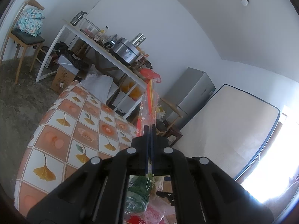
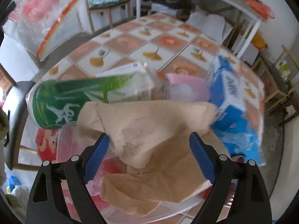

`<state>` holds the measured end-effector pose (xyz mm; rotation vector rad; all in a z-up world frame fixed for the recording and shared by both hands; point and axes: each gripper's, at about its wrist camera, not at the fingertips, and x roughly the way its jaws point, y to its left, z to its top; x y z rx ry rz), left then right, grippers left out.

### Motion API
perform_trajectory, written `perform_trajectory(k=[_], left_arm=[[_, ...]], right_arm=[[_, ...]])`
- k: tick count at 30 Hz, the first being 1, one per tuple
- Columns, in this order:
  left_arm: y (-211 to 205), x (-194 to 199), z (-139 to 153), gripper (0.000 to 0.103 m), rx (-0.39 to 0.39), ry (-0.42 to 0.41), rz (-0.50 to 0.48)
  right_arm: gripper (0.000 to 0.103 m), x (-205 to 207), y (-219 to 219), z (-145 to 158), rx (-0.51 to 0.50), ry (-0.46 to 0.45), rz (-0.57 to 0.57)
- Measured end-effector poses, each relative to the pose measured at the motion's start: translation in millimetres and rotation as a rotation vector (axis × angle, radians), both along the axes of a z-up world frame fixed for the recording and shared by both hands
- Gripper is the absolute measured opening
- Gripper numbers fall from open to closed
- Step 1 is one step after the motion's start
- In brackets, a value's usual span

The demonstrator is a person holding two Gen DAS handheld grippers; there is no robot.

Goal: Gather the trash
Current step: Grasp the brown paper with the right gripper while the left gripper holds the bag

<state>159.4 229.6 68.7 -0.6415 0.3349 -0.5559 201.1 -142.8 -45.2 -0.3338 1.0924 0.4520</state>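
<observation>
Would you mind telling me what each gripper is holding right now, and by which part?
The left gripper is shut on the top edge of a clear plastic bag with red print. The right gripper stands open around a crumpled beige paper napkin, gripping nothing.

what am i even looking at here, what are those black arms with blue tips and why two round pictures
No robot here: a person holds a two-finger clamp tool in each hand, and a fisheye camera on each looks along its fingers, hence two round pictures.

Left tool's view: the left gripper is shut on the edge of a clear plastic bag with red print, held up beside a table with a leaf-pattern cloth.

Right tool's view: the right gripper is open and points down at crumpled brown tissue lying between its blue fingers, over a clear plastic container. Behind lie a green tissue pack, a blue pack, something pink and a thin stick. Whether the fingers touch the tissue is unclear.
</observation>
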Motion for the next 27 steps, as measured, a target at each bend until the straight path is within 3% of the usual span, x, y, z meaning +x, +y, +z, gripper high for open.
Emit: perform_trajectory(k=[2,9,12,13,15,21,27], left_arm=[[0.3,0.1,-2.7,0.000,-0.001,0.002,-0.001],[1.2,-1.0,-1.9,0.000,-0.007,0.005,-0.003],[1.5,-1.1,-1.7,0.000,-0.006,0.004,-0.003],[1.7,-1.2,-1.6,0.000,-0.007,0.004,-0.002],[1.6,-1.4,-1.4,0.000,-0.006,0.003,-0.002],[-0.4,-3.3,3.5,0.000,0.001,-0.007,-0.003],[-13.3,-8.4,19.2,0.000,0.014,-0.037,-0.022]], right_arm=[[0.084,2.9,-2.3,-6.0,0.006,0.032,-0.008],[0.056,6.8,-6.4,-20.6,0.064,0.132,-0.032],[0.037,7.9,-5.9,-20.4,0.079,0.138,-0.035],[0.022,7.5,-6.1,-19.8,0.071,0.130,-0.044],[0.011,8.6,-9.1,-17.9,0.090,0.134,-0.058],[0.006,-6.2,-23.1,19.1,0.216,0.058,-0.075],[0.006,-33.3,-50.1,84.4,0.378,-0.074,-0.093]])
